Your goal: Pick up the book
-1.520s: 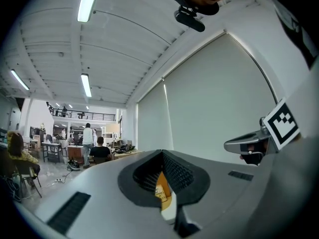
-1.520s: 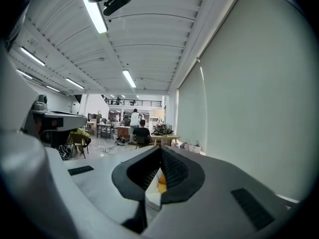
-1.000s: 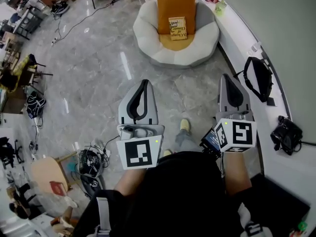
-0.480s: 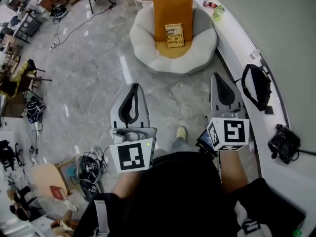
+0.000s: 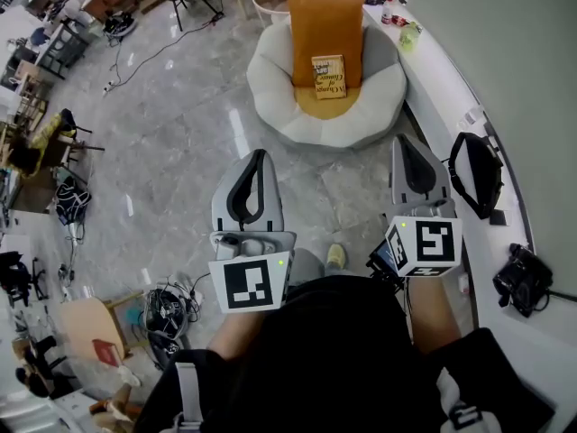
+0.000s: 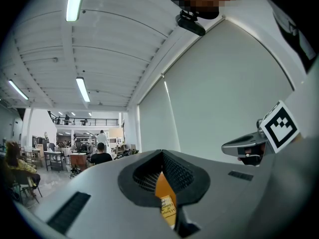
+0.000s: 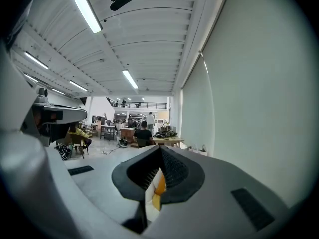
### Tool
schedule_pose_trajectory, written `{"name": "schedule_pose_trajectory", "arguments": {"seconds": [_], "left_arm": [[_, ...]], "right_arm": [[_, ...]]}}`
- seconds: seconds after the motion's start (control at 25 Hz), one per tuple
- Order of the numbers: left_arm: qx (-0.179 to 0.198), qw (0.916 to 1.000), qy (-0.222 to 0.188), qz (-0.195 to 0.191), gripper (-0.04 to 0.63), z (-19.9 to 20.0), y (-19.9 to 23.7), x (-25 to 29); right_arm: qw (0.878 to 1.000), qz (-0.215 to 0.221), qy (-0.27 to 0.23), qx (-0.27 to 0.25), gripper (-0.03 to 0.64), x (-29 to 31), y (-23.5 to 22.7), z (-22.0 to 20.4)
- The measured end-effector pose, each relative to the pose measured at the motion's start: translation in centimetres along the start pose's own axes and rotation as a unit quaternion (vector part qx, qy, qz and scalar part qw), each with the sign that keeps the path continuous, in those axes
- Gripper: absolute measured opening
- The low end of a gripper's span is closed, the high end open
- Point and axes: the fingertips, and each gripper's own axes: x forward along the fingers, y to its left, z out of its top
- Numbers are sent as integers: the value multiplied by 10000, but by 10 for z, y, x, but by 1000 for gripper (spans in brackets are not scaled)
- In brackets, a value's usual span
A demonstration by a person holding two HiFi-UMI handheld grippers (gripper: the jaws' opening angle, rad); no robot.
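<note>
While the book [image 5: 329,76] rests in the beanbag [image 5: 270,84], the left gripper [image 5: 261,152] and right gripper [image 5: 403,140] have jaws closed, empty.

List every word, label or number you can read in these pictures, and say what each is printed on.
"A Change of Climate": probably, on the book cover; the smaller print there is too blurred to read.
Left gripper and right gripper: square marker patterns only, no words.
</note>
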Motion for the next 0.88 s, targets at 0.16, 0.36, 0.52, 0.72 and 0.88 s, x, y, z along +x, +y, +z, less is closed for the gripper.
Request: {"name": "schedule_pose_trajectory", "arguments": {"seconds": [0.16,0.36,0.52,0.72,0.88], "left_arm": [[-9,10000,23,59,11,-1,2,3],[-13,9999,90,125,11,-2,7,2],[38,9999,44,126,11,3,6,3],[15,10000,14,81,11,7,3,5],[109,9999,66,25,11,1,6,13]], "right_arm": [[10000,30,-65,-23,14,5,-2,1],[10000,66,-34,-9,14,8,0,3],[9999,95,-56,21,14,7,-1,3],[10000,57,-57,44,14,8,-2,5],[10000,2,-66,60,14,13,-5,4]]}}
